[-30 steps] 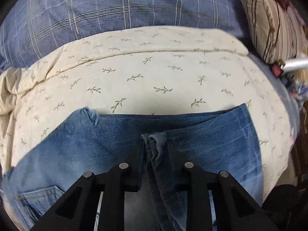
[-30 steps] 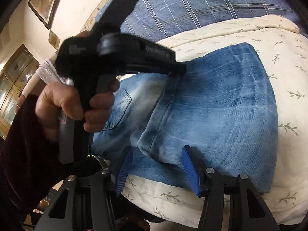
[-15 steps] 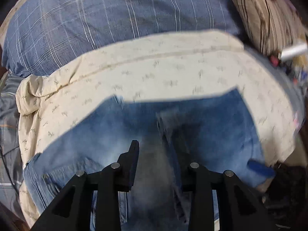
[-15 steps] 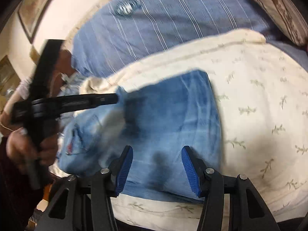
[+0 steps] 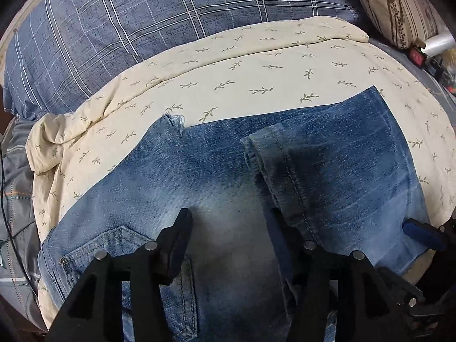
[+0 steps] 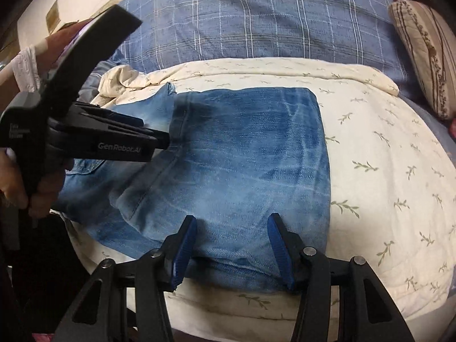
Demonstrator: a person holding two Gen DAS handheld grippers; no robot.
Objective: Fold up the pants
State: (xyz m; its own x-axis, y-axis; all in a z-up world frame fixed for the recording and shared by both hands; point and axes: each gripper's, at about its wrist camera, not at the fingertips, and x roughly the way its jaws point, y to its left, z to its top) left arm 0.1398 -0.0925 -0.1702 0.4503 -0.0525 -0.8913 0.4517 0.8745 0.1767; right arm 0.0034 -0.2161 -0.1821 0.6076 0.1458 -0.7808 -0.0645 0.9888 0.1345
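With both the left gripper [image 5: 228, 222] and right gripper [image 6: 232, 228] spread empty, the folded jeans [image 6: 242, 156] may spring open at the loose hem.

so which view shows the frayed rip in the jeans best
The left wrist view: the frayed rip sits open and sharp at the far edge of the jeans, loose threads visible. The right wrist view shows it only as a small, distant nick beyond the left gripper.
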